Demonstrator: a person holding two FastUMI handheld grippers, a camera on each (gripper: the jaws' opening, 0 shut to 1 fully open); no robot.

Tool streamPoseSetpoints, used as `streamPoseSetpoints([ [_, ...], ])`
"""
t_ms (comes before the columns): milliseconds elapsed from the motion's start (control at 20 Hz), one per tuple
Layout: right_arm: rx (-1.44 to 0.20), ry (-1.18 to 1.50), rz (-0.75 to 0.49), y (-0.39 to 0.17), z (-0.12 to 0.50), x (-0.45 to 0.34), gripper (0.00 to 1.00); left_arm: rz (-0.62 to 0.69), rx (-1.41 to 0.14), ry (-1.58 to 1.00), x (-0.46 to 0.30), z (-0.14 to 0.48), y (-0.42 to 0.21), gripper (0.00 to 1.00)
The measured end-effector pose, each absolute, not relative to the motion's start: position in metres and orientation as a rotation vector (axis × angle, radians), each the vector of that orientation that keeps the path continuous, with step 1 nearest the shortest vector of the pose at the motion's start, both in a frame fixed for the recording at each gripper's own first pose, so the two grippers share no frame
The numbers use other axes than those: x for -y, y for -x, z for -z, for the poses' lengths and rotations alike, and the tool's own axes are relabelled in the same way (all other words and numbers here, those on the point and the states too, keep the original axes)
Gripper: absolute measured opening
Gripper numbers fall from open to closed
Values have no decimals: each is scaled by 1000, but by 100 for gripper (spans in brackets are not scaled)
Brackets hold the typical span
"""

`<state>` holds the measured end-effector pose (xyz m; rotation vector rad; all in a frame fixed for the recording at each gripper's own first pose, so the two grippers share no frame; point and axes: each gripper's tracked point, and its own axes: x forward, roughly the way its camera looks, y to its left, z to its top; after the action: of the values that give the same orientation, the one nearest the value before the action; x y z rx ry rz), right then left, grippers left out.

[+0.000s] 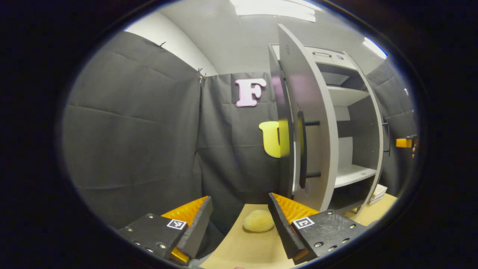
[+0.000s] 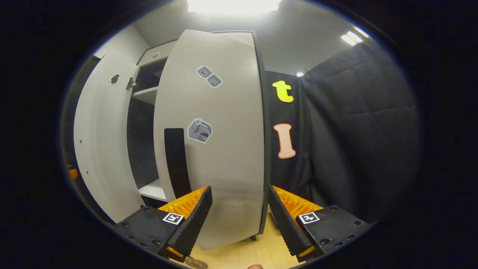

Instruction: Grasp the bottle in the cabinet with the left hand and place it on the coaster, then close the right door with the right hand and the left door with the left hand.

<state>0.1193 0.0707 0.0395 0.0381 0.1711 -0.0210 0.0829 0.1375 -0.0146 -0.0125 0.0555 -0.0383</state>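
- Left gripper (image 1: 241, 220) is spread wide and empty above the wooden table (image 1: 242, 250), beside the cabinet's (image 1: 351, 130) open left door (image 1: 310, 123).
- Right gripper (image 2: 239, 213) gapes wide, empty, facing the right door (image 2: 224, 142).
- Bottle and coaster: whereabouts unclear; a pale round pad (image 1: 258, 220) lies on the table.

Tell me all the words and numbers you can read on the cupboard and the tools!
No text here can be read.
Stickers on the right door: too small and blurred to read.
Square markers on the left tool and the right tool: black-and-white patterns, no words or numbers.
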Motion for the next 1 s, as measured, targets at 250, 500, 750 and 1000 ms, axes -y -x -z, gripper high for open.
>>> streamPoseSetpoints([
  [250,-215,-59,74,-94,-18,-40,96,69,-8,8,-139,-1,-75,88],
  [500,-235,-89,125,-76,-9,-3,96,98,3,65,-135,-12,-69,88],
  [750,-232,-91,153,-66,-8,26,92,61,3,94,-134,-18,-69,88],
  [1000,-243,-106,149,-64,-3,43,96,43,13,61,-117,-21,-67,87],
])
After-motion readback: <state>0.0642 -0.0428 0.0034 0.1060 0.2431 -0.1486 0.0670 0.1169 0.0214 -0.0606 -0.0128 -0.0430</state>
